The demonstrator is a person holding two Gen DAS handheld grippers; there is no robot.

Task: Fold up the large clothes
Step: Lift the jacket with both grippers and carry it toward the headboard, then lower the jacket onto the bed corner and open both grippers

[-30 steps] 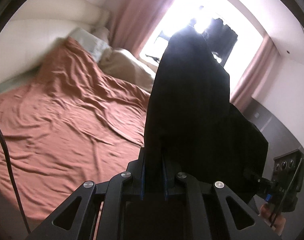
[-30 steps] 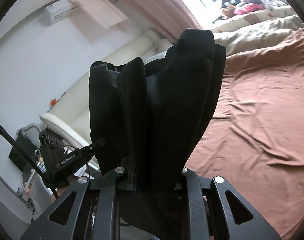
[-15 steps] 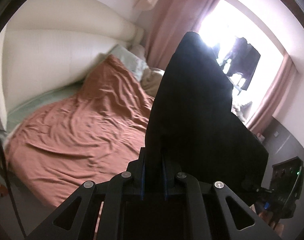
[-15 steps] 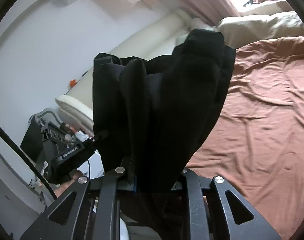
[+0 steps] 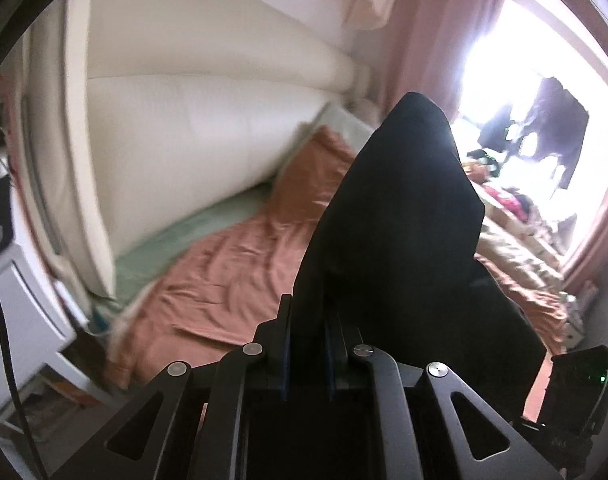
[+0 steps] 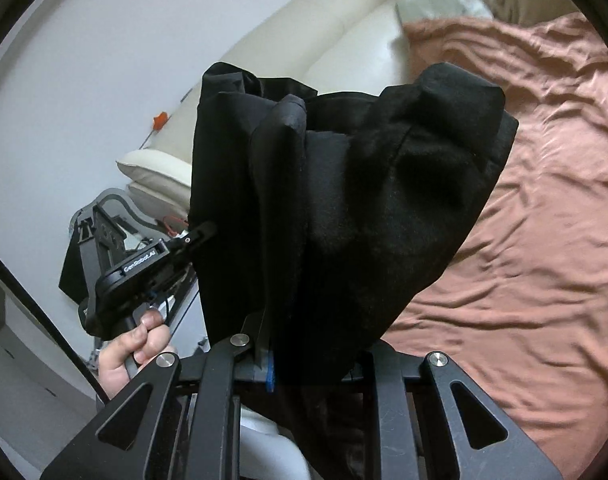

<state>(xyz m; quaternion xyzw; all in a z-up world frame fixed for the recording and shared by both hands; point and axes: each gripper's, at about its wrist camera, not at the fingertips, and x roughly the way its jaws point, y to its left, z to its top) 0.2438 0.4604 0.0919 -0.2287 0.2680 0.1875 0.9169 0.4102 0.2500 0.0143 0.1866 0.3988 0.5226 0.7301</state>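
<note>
A large black garment rises as a tall peak out of my left gripper, whose jaws are shut on its edge. In the right wrist view the same black garment bunches in thick folds out of my right gripper, which is shut on it too. Both hold the cloth up in the air above the bed. The left gripper's body, with a hand on its handle, shows at the left of the right wrist view. The right gripper's body shows at the lower right of the left wrist view.
A bed with a wrinkled rust-brown sheet lies below and ahead, with a cream padded headboard, pillows and a beige quilt. A bright window with pink curtains is beyond. White furniture stands at the left.
Both grippers have swung sideways with the garment still clamped. The headboard and wall now fill more of both views, and the window has slid to the right edge of the left view.
</note>
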